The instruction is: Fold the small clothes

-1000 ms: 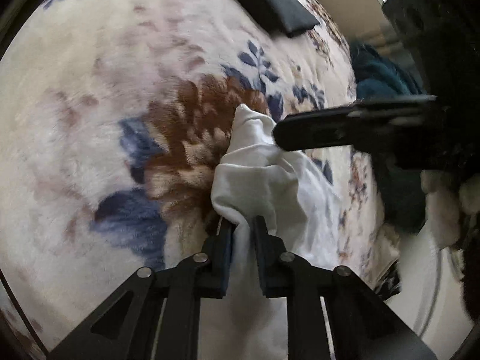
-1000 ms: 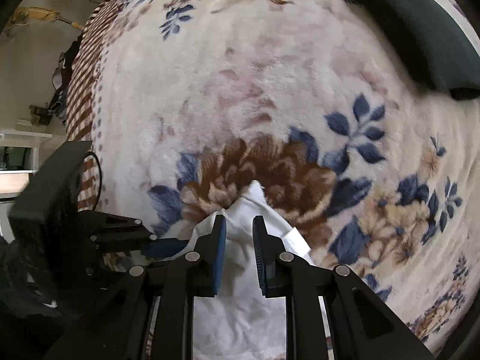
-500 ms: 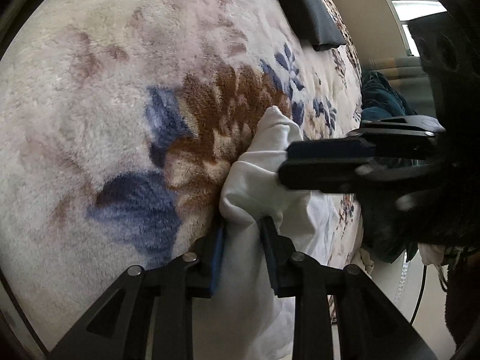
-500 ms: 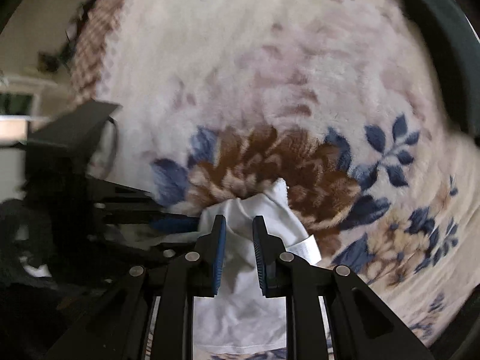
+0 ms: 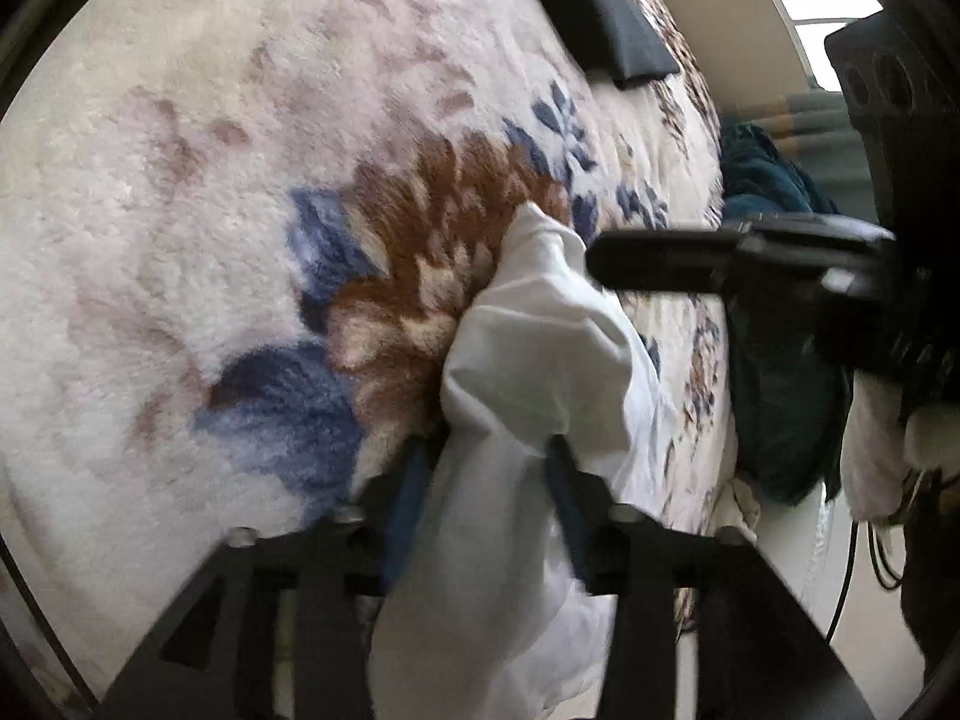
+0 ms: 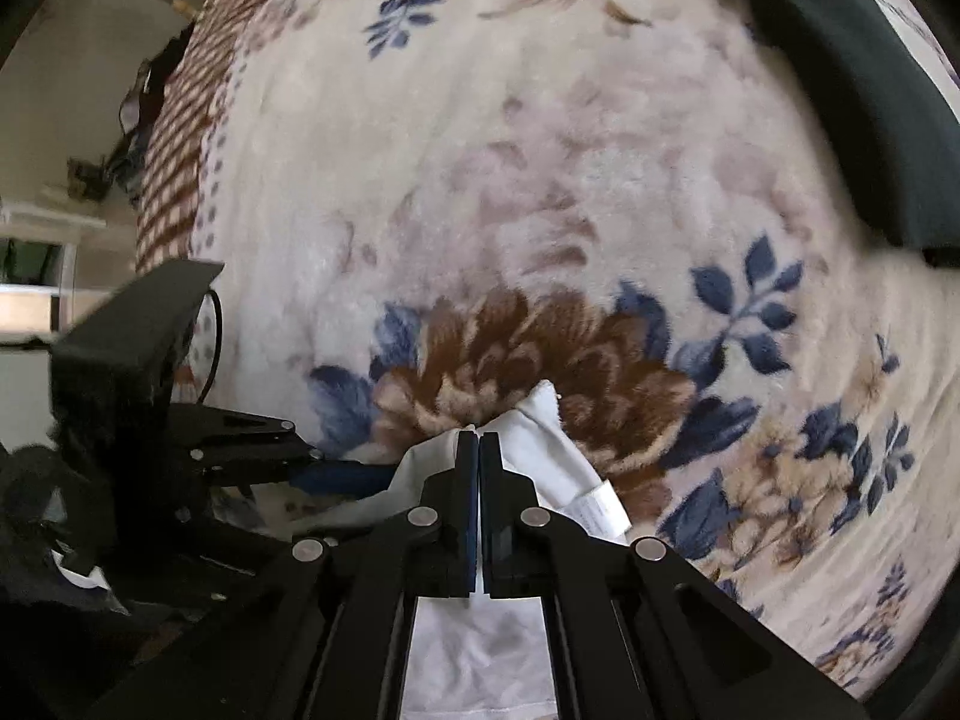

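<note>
A small white garment (image 5: 528, 372) lies bunched on a floral blanket, its pointed end over a brown flower. My left gripper (image 5: 486, 468) straddles the lower part of the cloth. Its jaws are opening, and the fabric bulges loosely between the two fingers. My right gripper (image 6: 480, 438) is shut on a fold of the white garment (image 6: 540, 450) near its tip, and more white cloth shows under its fingers. In the left wrist view the right gripper (image 5: 600, 258) reaches in from the right as a black bar. In the right wrist view the left gripper (image 6: 348, 471) comes in from the left.
The fleece blanket (image 6: 540, 180) with blue and brown flowers covers the whole surface, and its checked border (image 6: 174, 138) runs along the far left edge. A dark folded item (image 6: 840, 90) lies at the upper right. A teal cloth heap (image 5: 762, 180) sits beyond the blanket's right side.
My right gripper's jaws have closed onto the garment's fold. My left gripper's jaws have spread apart, and the cloth now sits loose between them.
</note>
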Demonstrator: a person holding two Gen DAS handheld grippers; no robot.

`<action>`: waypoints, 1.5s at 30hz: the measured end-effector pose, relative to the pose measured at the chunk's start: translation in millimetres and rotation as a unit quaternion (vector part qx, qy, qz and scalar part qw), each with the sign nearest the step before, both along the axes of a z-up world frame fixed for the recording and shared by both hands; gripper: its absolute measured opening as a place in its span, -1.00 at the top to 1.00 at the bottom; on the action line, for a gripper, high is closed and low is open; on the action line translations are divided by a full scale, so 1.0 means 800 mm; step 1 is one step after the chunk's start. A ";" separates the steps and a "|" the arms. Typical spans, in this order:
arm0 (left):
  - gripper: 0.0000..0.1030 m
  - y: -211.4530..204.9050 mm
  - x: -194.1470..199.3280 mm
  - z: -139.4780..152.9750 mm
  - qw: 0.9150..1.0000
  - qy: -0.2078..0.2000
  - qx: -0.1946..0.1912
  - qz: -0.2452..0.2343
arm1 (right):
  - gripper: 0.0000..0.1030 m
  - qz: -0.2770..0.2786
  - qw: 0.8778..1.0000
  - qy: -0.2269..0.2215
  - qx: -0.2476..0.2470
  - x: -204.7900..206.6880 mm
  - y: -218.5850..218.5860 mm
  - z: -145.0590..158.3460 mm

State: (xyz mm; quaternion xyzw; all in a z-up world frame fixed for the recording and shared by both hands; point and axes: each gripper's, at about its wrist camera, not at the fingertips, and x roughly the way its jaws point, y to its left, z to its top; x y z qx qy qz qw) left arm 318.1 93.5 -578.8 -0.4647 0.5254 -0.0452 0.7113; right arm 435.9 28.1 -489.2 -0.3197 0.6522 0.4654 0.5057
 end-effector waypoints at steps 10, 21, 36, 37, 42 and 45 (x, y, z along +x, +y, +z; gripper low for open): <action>0.04 -0.012 0.015 -0.010 1.000 0.003 -0.001 -0.014 | 0.96 0.017 0.999 0.022 -0.022 0.010 0.015 -0.015; 0.05 -0.017 0.012 -0.010 1.000 -0.002 -0.004 -0.004 | -0.29 0.089 0.995 0.002 -0.040 -0.033 0.046 -0.031; 0.04 -0.016 0.002 -0.011 1.000 -0.006 -0.009 0.002 | 0.31 0.066 0.997 0.018 -0.025 -0.017 0.032 -0.025; 0.04 -0.017 0.002 -0.011 1.000 -0.006 -0.008 0.002 | 0.31 0.072 0.997 0.019 -0.028 -0.021 0.033 -0.028; 0.04 -0.017 0.004 -0.011 1.000 -0.004 -0.008 0.004 | 0.73 0.091 0.994 -0.009 -0.053 -0.027 0.029 -0.043; 0.04 -0.017 0.004 -0.012 1.000 -0.005 -0.008 0.004 | 0.81 0.063 0.997 -0.012 -0.040 -0.026 0.026 -0.037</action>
